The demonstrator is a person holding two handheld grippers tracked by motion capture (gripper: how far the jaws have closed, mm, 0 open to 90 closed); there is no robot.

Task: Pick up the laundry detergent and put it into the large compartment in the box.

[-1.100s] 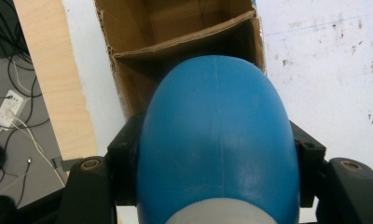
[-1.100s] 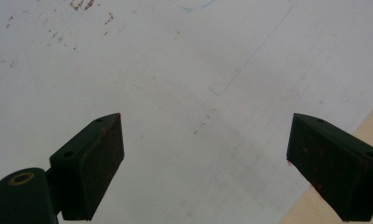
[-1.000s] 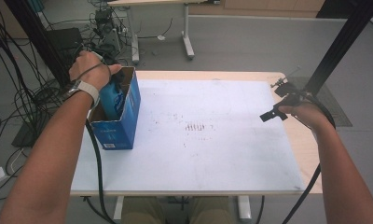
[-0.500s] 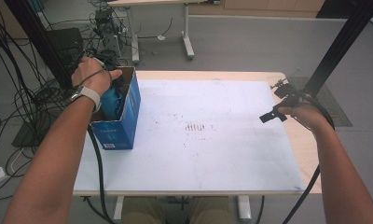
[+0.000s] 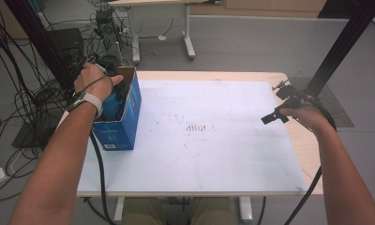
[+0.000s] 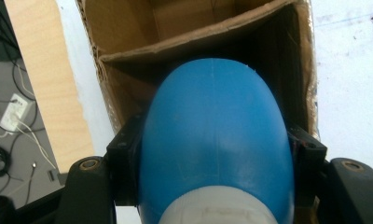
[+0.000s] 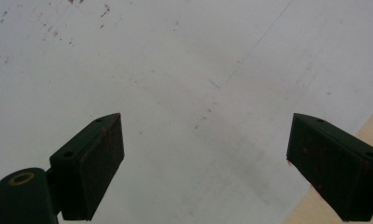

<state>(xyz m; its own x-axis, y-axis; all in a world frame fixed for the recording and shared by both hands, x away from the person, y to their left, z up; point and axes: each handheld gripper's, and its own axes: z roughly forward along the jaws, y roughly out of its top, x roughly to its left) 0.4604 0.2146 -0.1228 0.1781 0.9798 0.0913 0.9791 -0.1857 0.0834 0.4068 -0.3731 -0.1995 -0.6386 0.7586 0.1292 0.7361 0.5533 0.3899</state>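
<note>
The left gripper is clenched on a smooth blue plastic bottle with a rounded, egg-like body and a pale grey band near the camera end; its two black jaws press on the bottle's flanks from either side. The bottle's long axis runs straight along the line of the jaws, pointing away from the gripper and down into the open-topped cardboard box with blue printed outer walls. In the left gripper view the rounded far end of the bottle sits over the nearer compartment of the box, just short of the brown cardboard divider that crosses the interior, with a second compartment beyond it. In the high view the box stands at the table's left edge, on the white sheet covering the wooden table, and the left hand hovers directly above its opening, the bottle already partly inside. I judge the step in hand to be lowering the bottle into that near compartment, so the travel needed is along the bottle's own axis, straight down. The right gripper is released, jaws wide apart over bare sheet near the table's right edge, well apart from the box; the left hand is plainly the nearer one.
</note>
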